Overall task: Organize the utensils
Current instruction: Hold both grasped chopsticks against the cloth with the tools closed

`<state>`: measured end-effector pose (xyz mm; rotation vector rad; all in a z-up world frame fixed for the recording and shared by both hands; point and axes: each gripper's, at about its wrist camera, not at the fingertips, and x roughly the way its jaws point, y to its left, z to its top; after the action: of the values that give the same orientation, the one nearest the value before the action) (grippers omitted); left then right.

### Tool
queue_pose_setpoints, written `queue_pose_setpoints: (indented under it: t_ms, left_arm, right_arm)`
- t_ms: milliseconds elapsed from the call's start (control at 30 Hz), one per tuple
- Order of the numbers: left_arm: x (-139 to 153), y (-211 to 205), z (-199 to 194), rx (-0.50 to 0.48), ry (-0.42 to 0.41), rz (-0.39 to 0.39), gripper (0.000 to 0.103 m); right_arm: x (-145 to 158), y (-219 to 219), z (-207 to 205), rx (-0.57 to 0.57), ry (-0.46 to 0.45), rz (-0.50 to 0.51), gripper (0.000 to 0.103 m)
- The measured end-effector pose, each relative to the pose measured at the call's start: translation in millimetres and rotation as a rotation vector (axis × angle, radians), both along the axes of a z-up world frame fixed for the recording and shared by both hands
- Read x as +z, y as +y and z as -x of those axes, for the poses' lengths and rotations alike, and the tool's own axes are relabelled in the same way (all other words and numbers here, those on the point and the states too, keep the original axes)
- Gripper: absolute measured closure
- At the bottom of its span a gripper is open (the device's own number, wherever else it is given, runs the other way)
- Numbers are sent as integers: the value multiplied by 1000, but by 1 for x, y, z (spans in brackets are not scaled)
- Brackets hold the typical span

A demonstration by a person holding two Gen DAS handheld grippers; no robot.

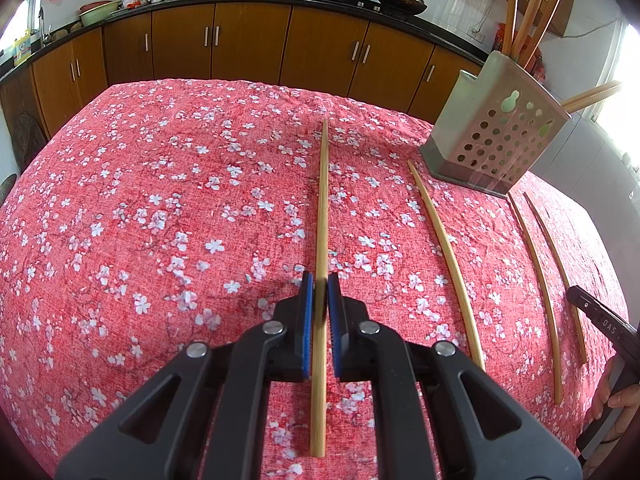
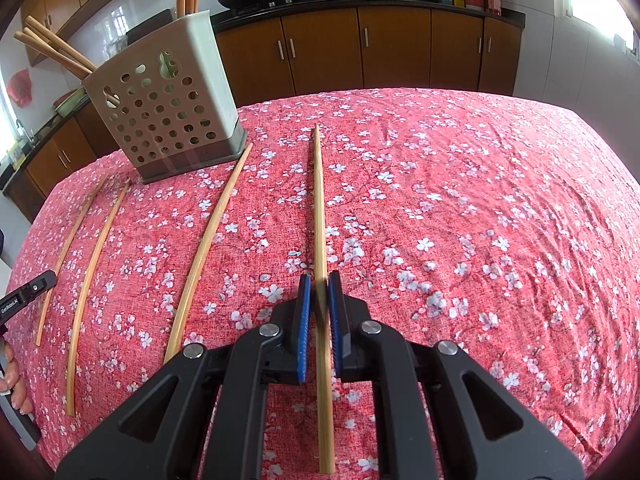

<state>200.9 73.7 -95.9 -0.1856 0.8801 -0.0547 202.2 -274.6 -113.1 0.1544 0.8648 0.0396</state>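
There, each pair of tongs had a bamboo chopstick pinched between its blue pads. The left gripper [image 1: 320,280] was pressed together on one chopstick [image 1: 323,208] that ran straight ahead over the cloth, its thin tip pointing toward the cabinets [image 1: 248,40]. The right gripper [image 2: 319,280] was clamped the same way on another chopstick [image 2: 319,200]. Between the two tools three loose chopsticks [image 1: 444,248] lay side by side on the red flowered tablecloth [image 1: 160,208], well apart from either set of jaws. Beyond their far ends stood the perforated holder [image 1: 496,136], with more chopsticks [image 1: 520,8] leaning out of its top. To the left of the left-hand tool, and to the right of the right-hand one, the cloth lay bare out to the table's edge
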Motion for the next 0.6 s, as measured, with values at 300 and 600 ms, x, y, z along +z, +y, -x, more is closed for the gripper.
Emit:
queue_pose_setpoints:
  t_ms: [300, 600]
  left_arm:
    - [0, 0, 0, 0, 0, 1, 93]
    - [0, -13, 0, -22, 3, -78, 90]
  right_arm:
    - [0, 0, 0, -1, 0, 1, 93]
    - [0, -4, 3, -3, -2, -29, 92]
